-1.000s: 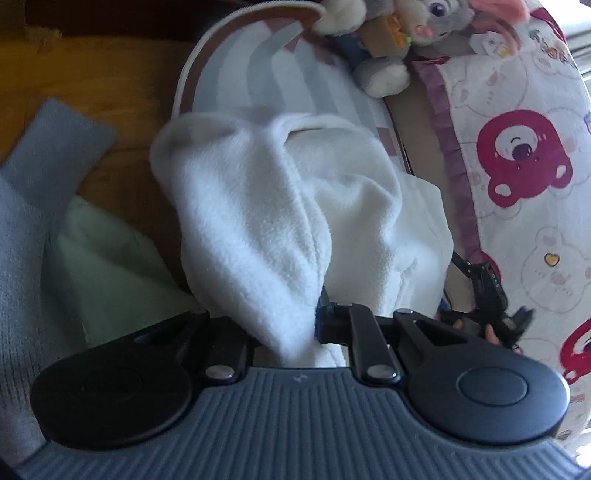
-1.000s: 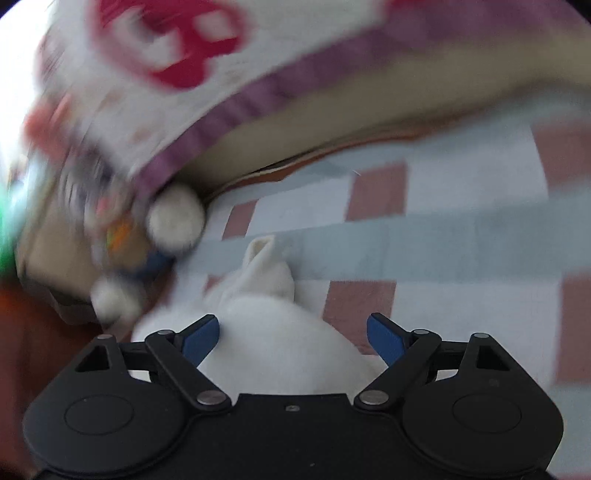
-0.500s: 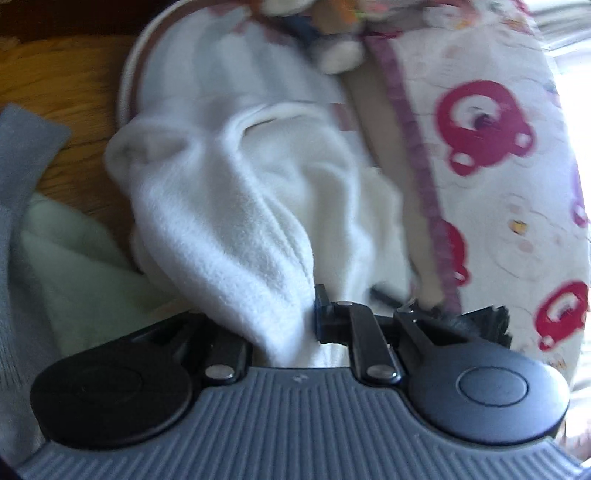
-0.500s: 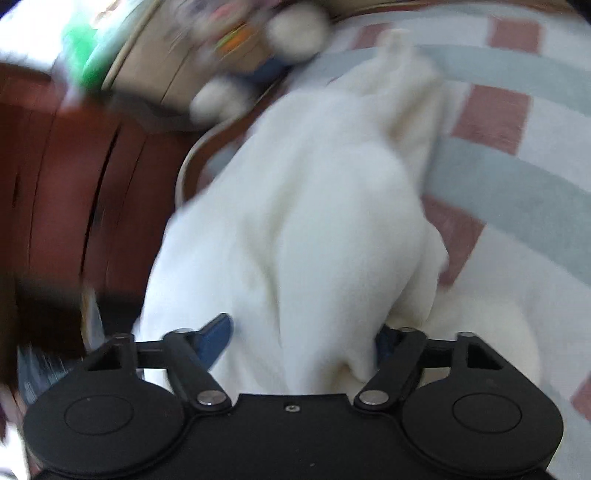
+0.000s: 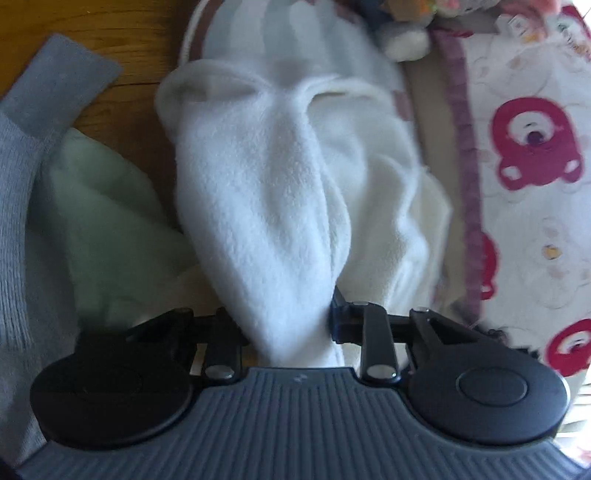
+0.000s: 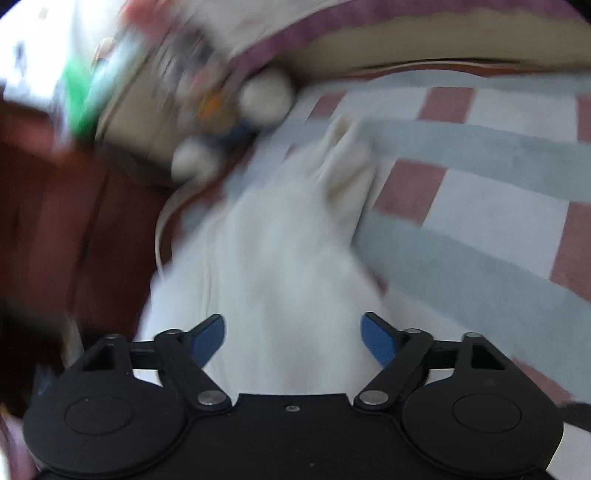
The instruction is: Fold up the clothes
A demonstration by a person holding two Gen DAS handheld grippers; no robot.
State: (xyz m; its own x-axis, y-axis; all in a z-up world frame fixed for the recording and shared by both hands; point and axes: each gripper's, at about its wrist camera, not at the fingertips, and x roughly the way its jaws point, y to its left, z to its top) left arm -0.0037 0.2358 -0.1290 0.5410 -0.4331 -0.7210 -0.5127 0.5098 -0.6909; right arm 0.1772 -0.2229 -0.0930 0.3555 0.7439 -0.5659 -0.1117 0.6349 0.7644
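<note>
A white fleece garment (image 5: 266,192) lies bunched on a checked bedspread (image 6: 480,206). My left gripper (image 5: 291,325) is shut on a thick fold of it, and the cloth hangs forward from the jaws with two open cuffs at the far end. In the blurred right wrist view the same white garment (image 6: 288,266) lies under my right gripper (image 6: 293,332), whose blue fingertips (image 6: 208,334) stand wide apart on either side of the cloth, not pinching it.
A pale green cloth (image 5: 107,221) and a grey knit garment (image 5: 33,122) lie left on the wooden floor (image 5: 122,44). A bear-print pillow (image 5: 528,155) bounds the right. Plush toys (image 5: 406,33) sit at the head of the bed, also in the right wrist view (image 6: 221,110).
My left gripper keeps its hold and the fold has swung to the middle of its view. My right gripper has swung back toward the plush toys, jaws still wide over the cloth.
</note>
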